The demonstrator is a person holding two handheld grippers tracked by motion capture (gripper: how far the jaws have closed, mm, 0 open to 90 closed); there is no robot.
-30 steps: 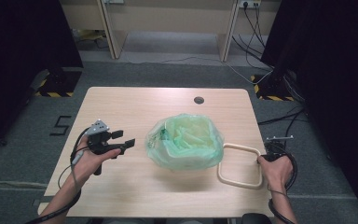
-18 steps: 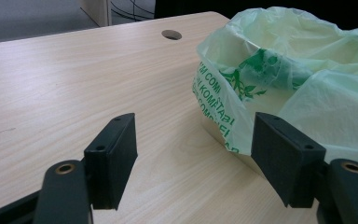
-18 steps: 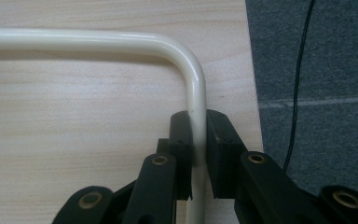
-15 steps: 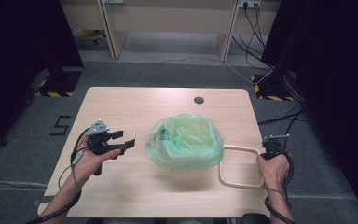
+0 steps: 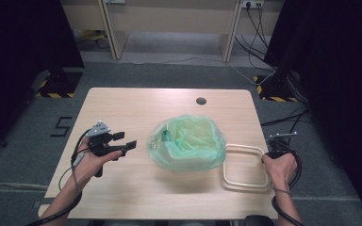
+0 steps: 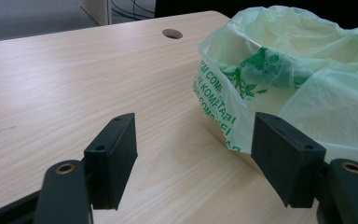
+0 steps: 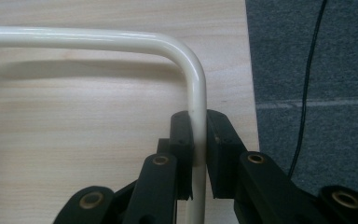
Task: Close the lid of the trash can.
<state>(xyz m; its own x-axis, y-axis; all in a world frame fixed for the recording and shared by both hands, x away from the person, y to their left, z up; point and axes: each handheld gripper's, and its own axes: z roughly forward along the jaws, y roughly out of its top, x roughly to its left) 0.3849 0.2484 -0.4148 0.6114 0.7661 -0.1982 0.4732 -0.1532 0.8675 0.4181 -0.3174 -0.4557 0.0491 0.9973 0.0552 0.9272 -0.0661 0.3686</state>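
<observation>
right gripper [image 7: 196, 154]: jaws just closed, clamped on cream frame [image 5: 245, 165] | frame's rod runs straight ahead between jaws; bag-lined bin [image 5: 188, 143] to its left | left gripper [image 5: 125, 141]: jaws spread, holding nothing

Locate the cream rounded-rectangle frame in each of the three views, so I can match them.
High view: the cream rounded-rectangle frame lies flat at the table's right end, beside the bin lined with a green plastic bag.
Left gripper view: the frame is not in it; the green-bagged bin sits at upper right.
Right gripper view: the frame's corner curves across the top, its bar clamped between the right gripper fingers.
Shared landmark: the light wooden tabletop.
</observation>
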